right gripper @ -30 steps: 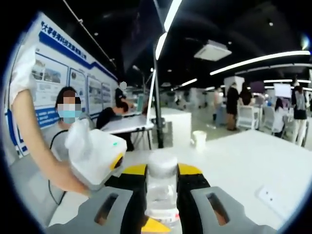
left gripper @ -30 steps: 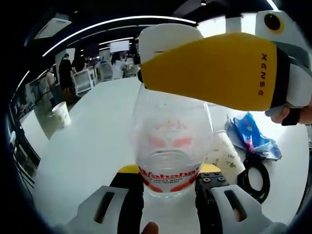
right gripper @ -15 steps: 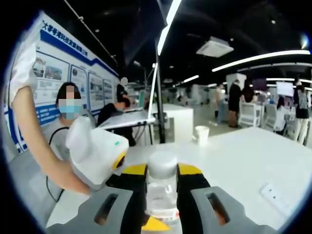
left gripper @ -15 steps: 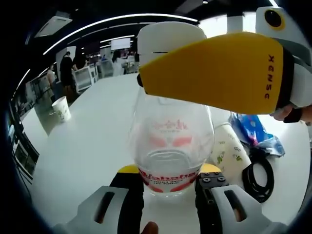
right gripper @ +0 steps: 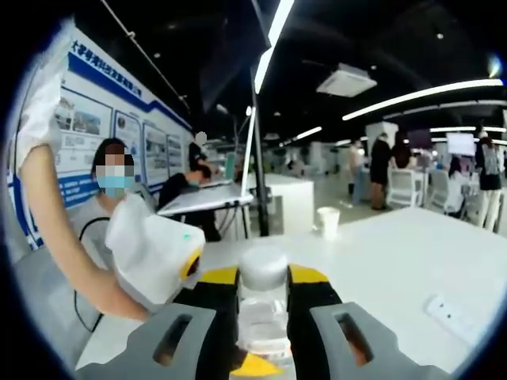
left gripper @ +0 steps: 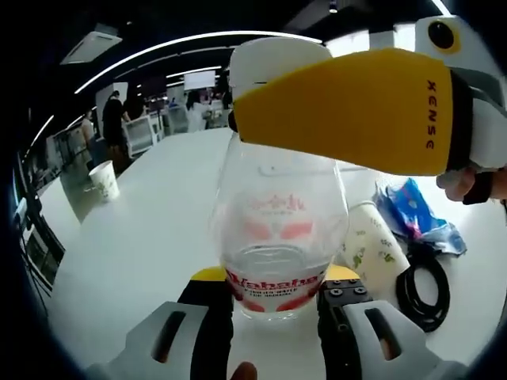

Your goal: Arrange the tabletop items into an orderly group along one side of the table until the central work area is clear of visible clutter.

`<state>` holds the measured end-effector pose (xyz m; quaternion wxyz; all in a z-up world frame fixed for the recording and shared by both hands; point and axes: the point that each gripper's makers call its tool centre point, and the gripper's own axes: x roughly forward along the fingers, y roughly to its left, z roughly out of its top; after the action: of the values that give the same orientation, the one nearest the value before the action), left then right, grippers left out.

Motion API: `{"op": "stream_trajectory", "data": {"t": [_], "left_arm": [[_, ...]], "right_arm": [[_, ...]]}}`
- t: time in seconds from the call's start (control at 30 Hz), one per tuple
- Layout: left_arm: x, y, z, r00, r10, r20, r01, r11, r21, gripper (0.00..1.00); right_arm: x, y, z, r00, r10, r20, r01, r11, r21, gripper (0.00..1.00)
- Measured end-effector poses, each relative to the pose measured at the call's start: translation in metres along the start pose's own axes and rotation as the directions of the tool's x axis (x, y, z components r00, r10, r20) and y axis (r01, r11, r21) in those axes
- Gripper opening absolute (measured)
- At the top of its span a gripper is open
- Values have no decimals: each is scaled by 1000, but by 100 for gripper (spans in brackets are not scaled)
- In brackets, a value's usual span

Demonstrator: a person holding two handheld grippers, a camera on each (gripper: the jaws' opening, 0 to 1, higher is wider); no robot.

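Holding a clear plastic bottle [left gripper: 276, 237] with both tools: my left gripper [left gripper: 273, 297] has its two jaws clamped on the bottle's lower body, at the red-printed label band, and a little water sits in the bottom. My right gripper [right gripper: 262, 297] is closed on the bottle's neck, just under the white cap [right gripper: 263, 267]; in the left gripper view its yellow jaw crosses over the top of the bottle from the right. The bottle is lifted off the white table [left gripper: 150, 237], between the two grippers.

On the table in the left gripper view: a patterned paper cup [left gripper: 372, 247] lying on its side just right of the bottle, a blue crumpled wrapper [left gripper: 412, 212] beyond it, and a black coiled cable [left gripper: 426, 286] near the cup's mouth. A second paper cup [left gripper: 104, 180] stands upright well apart, at the far left edge.

Right gripper view: my forearm [right gripper: 55, 229] leads down to the left gripper's white body. A small white flat item [right gripper: 451, 309] lies on the table at right; I cannot tell what it is.
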<state>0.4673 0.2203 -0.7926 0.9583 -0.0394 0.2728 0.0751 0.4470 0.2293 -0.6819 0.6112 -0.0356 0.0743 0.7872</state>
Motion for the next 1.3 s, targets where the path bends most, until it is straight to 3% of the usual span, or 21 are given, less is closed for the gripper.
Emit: {"op": "stream_trajectory", "data": {"t": [0.67, 0.93, 1.1, 1.3], "left_arm": [[-1, 0, -2, 1000, -17, -20, 17, 1000, 3, 39], [-8, -2, -4, 999, -26, -20, 26, 1000, -3, 46], [-12, 2, -2, 1000, -28, -13, 28, 1000, -11, 47], [-16, 0, 0, 999, -45, -11, 45, 999, -17, 54]], "right_arm": [[2, 0, -1, 1000, -12, -7, 12, 1000, 16, 19], [3, -6, -2, 999, -51, -11, 52, 995, 90, 21], [1, -7, -5, 998, -67, -14, 69, 992, 111, 30], [-6, -17, 10, 992, -118, 39, 111, 982, 153, 40]]}}
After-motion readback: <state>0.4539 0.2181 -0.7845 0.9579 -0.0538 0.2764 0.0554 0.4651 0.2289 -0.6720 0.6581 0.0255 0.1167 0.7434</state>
